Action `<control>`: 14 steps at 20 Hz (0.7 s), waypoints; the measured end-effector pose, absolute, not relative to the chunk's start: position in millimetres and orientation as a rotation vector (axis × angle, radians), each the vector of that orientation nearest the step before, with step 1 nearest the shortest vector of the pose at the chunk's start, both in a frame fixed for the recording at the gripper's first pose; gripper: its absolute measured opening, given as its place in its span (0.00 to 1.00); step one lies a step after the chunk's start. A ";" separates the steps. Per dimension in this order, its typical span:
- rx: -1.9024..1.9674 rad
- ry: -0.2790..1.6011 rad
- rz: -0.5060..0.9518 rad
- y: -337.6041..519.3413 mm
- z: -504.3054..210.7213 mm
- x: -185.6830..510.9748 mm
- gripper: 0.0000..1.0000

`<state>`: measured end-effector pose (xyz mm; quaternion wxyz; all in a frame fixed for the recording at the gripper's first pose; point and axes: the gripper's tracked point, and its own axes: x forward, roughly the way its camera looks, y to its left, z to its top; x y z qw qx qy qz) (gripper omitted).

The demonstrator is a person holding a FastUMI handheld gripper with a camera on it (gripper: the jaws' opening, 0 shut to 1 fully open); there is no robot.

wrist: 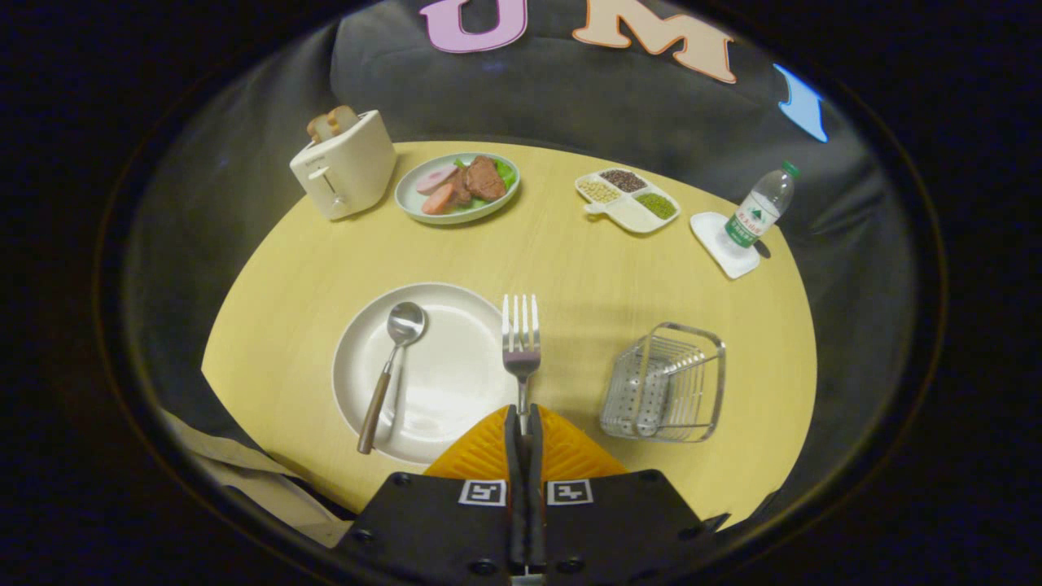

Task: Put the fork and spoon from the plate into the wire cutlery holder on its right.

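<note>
Fork (521,338) is clenched by its handle in the gripper (523,423), tines pointing ahead above the plate's (456,382) right rim; carry it level rightward, then tip it handle-down into the wire cutlery holder (666,382).

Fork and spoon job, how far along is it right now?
Nothing is in the wire cutlery holder yet. In hand: the gripper is shut on the fork, whose tines point ahead of the fingers, over the plate's right edge. Left: carry the fork right to the holder and drop it in, then fetch the spoon, which lies on the plate's left side.
</note>
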<state>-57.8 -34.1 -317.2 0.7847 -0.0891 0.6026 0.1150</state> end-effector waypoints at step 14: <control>-0.255 1.465 0.178 -139.5 -300.5 -52.0 0.04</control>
